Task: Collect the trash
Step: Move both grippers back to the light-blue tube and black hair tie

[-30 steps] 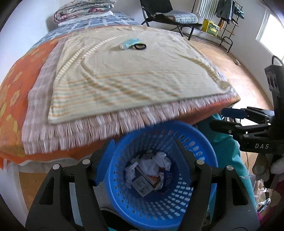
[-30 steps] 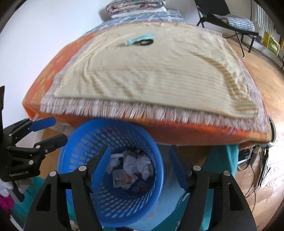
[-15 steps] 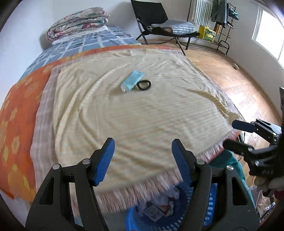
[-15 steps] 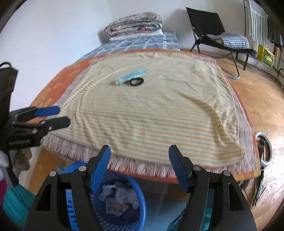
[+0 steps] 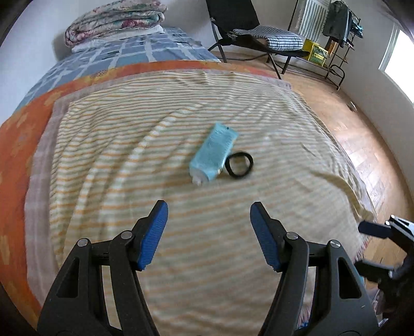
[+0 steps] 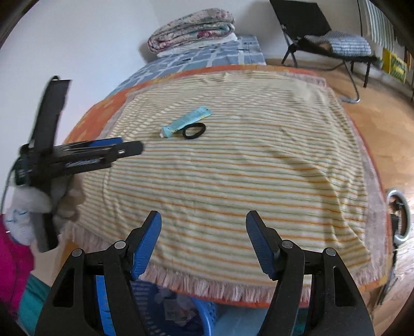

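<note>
Blue-padded left gripper [image 5: 208, 217] (open) tilts downward.

No readable text anywhere we look.

We scan the light blue tube [image 5: 213, 153] on the striped blanket [image 5: 181, 232]: its printing is too blurred for us to make out. From the right wrist view, the lettering on the side of the left hand-held gripper [image 6: 85, 161] is smeared, and the scraps in the blue basket [image 6: 207, 314] give us nothing legible.

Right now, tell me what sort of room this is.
Most likely a bedroom: a bed under a yellow striped fringed blanket, a folded floral quilt at its far end, and a black folding chair on wooden flooring.
</note>
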Demonstrator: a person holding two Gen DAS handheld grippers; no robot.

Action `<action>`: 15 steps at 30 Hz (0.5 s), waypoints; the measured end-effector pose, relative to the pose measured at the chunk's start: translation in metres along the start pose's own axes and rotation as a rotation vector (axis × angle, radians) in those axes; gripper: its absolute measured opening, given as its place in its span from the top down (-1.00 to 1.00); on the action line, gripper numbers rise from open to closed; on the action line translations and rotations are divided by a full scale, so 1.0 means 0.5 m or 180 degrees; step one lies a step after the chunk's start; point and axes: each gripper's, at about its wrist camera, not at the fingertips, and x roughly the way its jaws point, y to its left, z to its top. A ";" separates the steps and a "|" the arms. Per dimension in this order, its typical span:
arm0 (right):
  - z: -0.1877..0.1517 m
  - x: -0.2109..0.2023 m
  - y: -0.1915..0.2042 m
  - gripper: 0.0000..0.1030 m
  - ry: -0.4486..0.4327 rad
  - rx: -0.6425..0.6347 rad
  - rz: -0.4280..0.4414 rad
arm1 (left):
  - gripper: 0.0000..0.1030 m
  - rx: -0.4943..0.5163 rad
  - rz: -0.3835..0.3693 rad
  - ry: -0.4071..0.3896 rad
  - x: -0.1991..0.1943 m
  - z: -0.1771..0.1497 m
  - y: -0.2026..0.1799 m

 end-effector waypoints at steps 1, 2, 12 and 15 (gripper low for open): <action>0.004 0.004 -0.001 -0.31 -0.0003 -0.0004 0.0009 | -0.29 0.0001 0.0006 0.0007 0.011 0.008 0.001; 0.008 0.009 -0.002 -0.31 -0.0009 -0.0017 0.0008 | -0.21 0.0010 0.0019 0.0020 0.022 0.015 0.001; 0.060 0.059 -0.008 -0.30 -0.0023 -0.0092 0.0059 | 0.26 0.0157 0.0149 0.0139 0.104 0.046 0.003; 0.074 0.074 -0.011 -0.30 -0.0005 -0.0078 0.0106 | 0.26 0.0165 0.0124 0.0140 0.112 0.046 0.006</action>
